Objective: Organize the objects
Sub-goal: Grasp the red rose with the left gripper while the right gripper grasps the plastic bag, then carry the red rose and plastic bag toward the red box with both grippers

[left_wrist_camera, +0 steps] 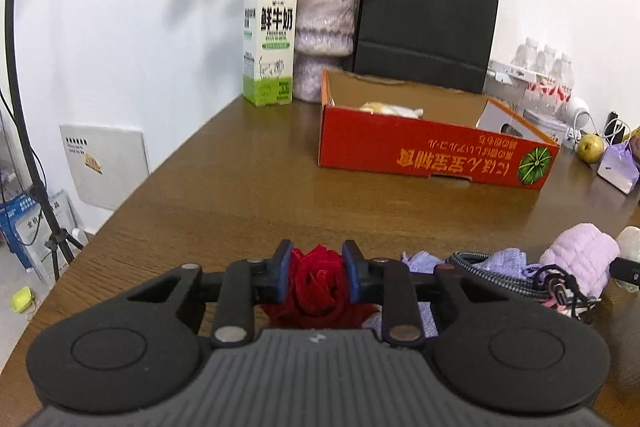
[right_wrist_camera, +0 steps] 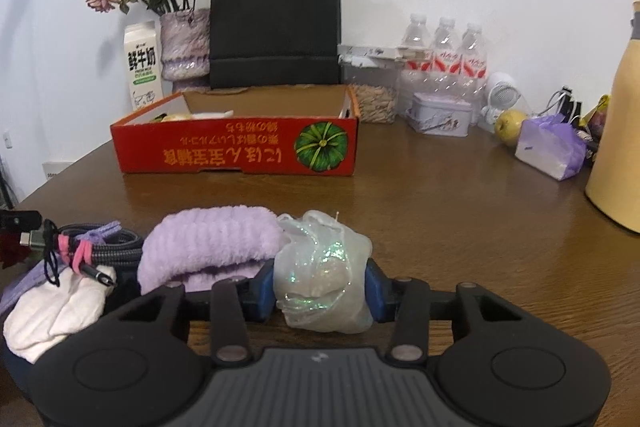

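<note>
The red box (right_wrist_camera: pixel 236 147) at the middle of the brown table (right_wrist_camera: pixel 440 227) carries upside-down yellow lettering, too distorted to read, beside a printed green pumpkin. The milk carton (left_wrist_camera: pixel 269 43) behind it shows three large Chinese characters, 鲜牛奶, over a green base with a cow drawing.

A dark red velvet rose (left_wrist_camera: pixel 318 281) sits low at the near edge of the table, pinched between the blue pads of the left gripper (left_wrist_camera: pixel 316 275), which are closed narrowly against its sides. A pale, glittery rose-shaped candle (right_wrist_camera: pixel 322 279) with a small wick on top is clamped in the right gripper (right_wrist_camera: pixel 320 289), whose pads stand wider apart and press both flanks.

Just left of the candle lie a lilac fluffy cloth (right_wrist_camera: pixel 208 243), a braided cable (right_wrist_camera: pixel 108 247) and a white cloth (right_wrist_camera: pixel 56 311). A black paper bag (right_wrist_camera: pixel 276 23) and a vase of dried flowers (right_wrist_camera: pixel 186 43) stand by the wall.
</note>
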Demonstrator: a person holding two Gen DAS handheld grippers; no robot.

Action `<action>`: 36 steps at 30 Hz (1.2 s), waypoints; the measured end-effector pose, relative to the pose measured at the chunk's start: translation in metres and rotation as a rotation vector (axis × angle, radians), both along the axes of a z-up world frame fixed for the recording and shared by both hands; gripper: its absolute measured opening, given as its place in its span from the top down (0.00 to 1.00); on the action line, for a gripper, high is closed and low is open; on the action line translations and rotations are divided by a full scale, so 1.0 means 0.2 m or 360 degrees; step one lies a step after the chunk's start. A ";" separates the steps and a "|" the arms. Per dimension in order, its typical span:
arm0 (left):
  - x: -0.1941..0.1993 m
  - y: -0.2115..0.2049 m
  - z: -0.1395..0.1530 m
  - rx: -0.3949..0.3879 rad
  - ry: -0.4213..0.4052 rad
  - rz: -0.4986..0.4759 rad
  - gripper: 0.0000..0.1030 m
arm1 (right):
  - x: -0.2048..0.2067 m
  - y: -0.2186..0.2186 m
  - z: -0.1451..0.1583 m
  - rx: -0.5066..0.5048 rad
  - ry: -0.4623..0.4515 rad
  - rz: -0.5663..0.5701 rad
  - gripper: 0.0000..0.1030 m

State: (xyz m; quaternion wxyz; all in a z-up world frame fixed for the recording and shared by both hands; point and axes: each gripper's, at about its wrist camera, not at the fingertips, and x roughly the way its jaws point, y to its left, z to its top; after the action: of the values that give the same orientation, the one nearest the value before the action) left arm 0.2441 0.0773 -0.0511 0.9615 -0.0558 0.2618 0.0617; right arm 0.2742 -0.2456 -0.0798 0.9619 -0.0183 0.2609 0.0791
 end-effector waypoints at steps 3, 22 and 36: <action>-0.02 -0.02 0.01 0.0018 -0.0028 0.0024 0.74 | -0.02 -0.02 0.01 0.0011 -0.0036 -0.0015 0.59; -0.23 -0.11 0.06 0.0035 -0.0052 0.0062 0.74 | -0.12 -0.11 0.01 -0.0013 0.0078 0.0162 0.52; -0.31 -0.17 0.17 0.0055 -0.0108 0.0013 0.74 | -0.22 -0.21 0.11 0.0053 -0.0025 0.0176 0.56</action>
State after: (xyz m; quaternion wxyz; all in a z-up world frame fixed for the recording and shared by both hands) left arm 0.1814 0.0426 -0.0173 0.9704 -0.0422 0.2279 0.0684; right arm 0.2302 -0.2871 -0.0572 0.9582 -0.0171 0.2507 0.1364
